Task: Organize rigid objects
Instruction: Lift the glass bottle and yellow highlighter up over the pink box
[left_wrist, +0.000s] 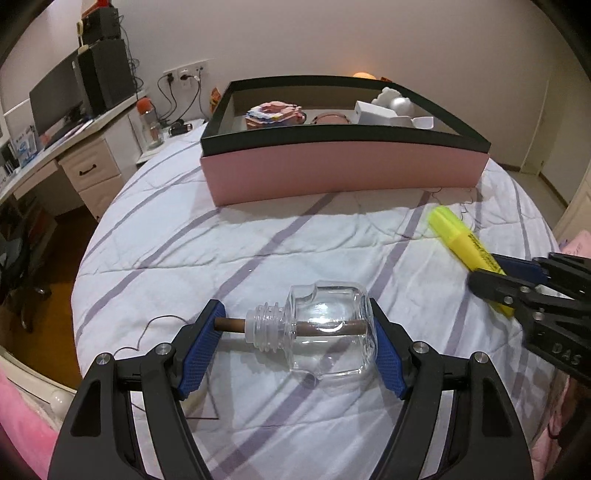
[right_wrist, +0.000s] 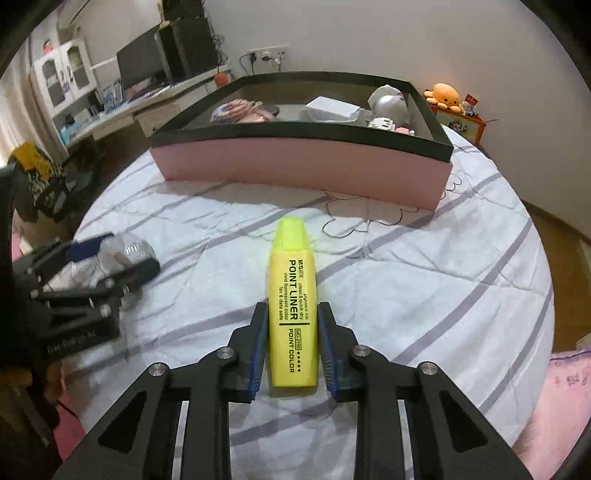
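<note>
Two grips live, both with slip risk. Left gripper (left_wrist: 295, 343) has its jaws spread wide and clamped on the glass bottle (left_wrist: 325, 332) end to end: right pad on the flat base, left pad on the tip of the brown stick (left_wrist: 231, 325) poking out of the threaded neck. Judgement: that stick is the weak link. If it slides inward or skews, the left pad loses its seat and the bottle drops or rolls out. Smooth glass plus a load through one thin rod gives poor resistance to twisting.

Right gripper (right_wrist: 291, 343) has its jaws pressed narrow on the yellow highlighter (right_wrist: 293, 310), pinching the lower body on both flat sides, cap end pointing forward past the fingertips. Judgement: the long overhang ahead of the jaws could pivot if the cap hits the box wall.

Bottle is clear, squat, rounded-square, apparently empty. Highlighter is glossy, black print reads "POINT LINER".

Ahead of both jaws: pink box (left_wrist: 343, 173) with a black rim, already holding several items, sitting on the bed (left_wrist: 258, 240). Whether either object is lifted clear of the quilt, cannot tell. Loose thread (right_wrist: 347, 225) on the quilt ahead of the highlighter could snag.
</note>
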